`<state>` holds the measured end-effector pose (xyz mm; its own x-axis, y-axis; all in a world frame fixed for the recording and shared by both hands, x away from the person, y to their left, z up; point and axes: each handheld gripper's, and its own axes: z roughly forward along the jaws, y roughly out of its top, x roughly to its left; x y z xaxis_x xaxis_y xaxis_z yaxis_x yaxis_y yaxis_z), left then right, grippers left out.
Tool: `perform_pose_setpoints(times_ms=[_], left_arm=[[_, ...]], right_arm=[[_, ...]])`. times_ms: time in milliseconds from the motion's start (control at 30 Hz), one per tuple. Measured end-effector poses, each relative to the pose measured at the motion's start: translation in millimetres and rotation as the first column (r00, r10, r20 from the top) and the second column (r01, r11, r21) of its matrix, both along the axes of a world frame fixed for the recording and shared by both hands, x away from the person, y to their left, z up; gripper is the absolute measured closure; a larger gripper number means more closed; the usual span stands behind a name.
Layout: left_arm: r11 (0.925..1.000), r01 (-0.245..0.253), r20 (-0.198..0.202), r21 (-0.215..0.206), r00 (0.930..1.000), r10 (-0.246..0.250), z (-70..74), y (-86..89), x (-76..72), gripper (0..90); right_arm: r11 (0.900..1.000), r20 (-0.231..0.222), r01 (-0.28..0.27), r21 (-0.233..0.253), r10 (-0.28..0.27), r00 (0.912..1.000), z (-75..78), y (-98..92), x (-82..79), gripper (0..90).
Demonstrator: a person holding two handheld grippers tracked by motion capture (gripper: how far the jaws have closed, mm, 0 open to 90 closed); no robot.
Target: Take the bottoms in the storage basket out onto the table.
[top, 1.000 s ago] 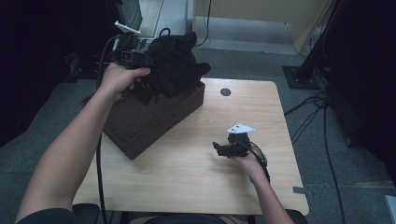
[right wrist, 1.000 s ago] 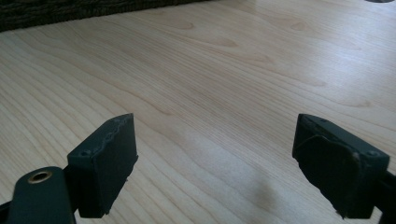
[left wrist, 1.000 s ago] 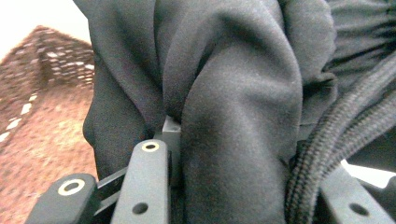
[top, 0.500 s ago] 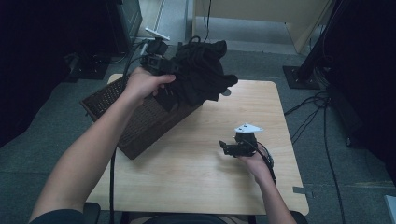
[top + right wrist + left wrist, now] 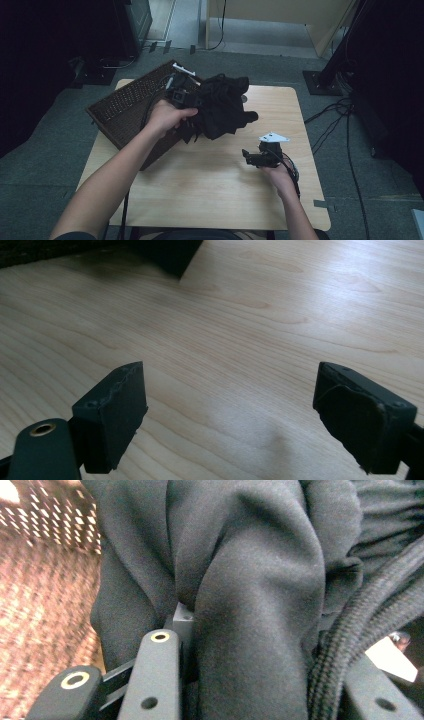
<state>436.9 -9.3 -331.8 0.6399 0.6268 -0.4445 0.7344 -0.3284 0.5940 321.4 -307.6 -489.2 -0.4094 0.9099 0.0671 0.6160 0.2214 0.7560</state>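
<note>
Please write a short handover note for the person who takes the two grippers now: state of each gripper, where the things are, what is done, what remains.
Left gripper: shut on the black garment, holding it bunched above the table's far edge, beside the wicker basket.
Right gripper: open, holding nothing, low over bare wood at the right side of the table.
Done: the garment is lifted out of the basket, which stands tilted at the left.
Left, probably: lower the garment onto the open wood in front, then bring in the right gripper to help spread or fold it.
</note>
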Motion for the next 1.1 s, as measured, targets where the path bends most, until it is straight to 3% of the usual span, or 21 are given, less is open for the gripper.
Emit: perform_pose_setpoints(times_ms=[167, 300, 433, 533, 667, 800, 933, 967, 1100], left_arm=[[0.9999, 0.007, -0.019, -0.013, 0.9998, -0.007, -23.1, -6.2, -11.2, 63.0], [0.9997, 0.008, -0.012, 0.023, 0.9999, -0.007, -40.4, -11.2, -19.4, 62.8], [0.9998, -0.002, -0.016, 0.021, 0.9999, 0.002, -59.3, -15.9, -27.1, 62.7], [0.9983, 0.008, -0.018, 0.057, 0.9998, -0.007, -71.8, -22.0, -31.8, 62.5], [0.9992, -0.018, -0.031, 0.037, 0.9993, 0.02, -90.2, -23.6, -38.0, 62.2], [0.9969, -0.035, 0.001, 0.071, 0.9994, 0.035, -104.7, -24.4, -43.5, 61.6], [0.9941, -0.042, 0.009, 0.1, 0.9991, 0.041, -114.6, -23.3, -45.4, 61.1], [0.9932, -0.049, -0.005, 0.106, 0.9988, 0.05, -123.6, -20.1, -45.1, 60.7], [0.9946, -0.071, -0.025, 0.075, 0.997, 0.073, -135.4, -13.0, -43.9, 59.8]], right_arm=[[1.0, 0.007, 0.016, 0.003, -0.016, 0.9998, 0.7, -4.4, 1.2, 13.6], [0.999, 0.005, 0.028, 0.019, -0.028, 0.9996, 0.7, -7.1, 2.0, 13.6], [0.999, 0.005, 0.039, 0.031, -0.039, 0.9992, 2.3, -10.1, 1.9, 13.6], [0.998, 0.003, 0.05, 0.036, -0.05, 0.9987, 3.5, -12.8, 1.9, 13.9], [0.999, 0.0, 0.049, 0.008, -0.049, 0.9988, 2.7, -15.7, 2.4, 14.7], [0.999, 0.0, 0.054, 0.001, -0.054, 0.9986, 3.7, -19.3, 2.1, 15.3], [0.998, -0.007, 0.063, 0.017, -0.063, 0.998, 6.0, -22.8, 1.9, 15.6], [0.998, -0.006, 0.058, 0.024, -0.058, 0.9983, 7.9, -23.2, 1.4, 15.6], [0.998, 0.029, 0.004, 0.056, -0.005, 0.9996, 13.6, -19.4, -1.5, 15.2]])
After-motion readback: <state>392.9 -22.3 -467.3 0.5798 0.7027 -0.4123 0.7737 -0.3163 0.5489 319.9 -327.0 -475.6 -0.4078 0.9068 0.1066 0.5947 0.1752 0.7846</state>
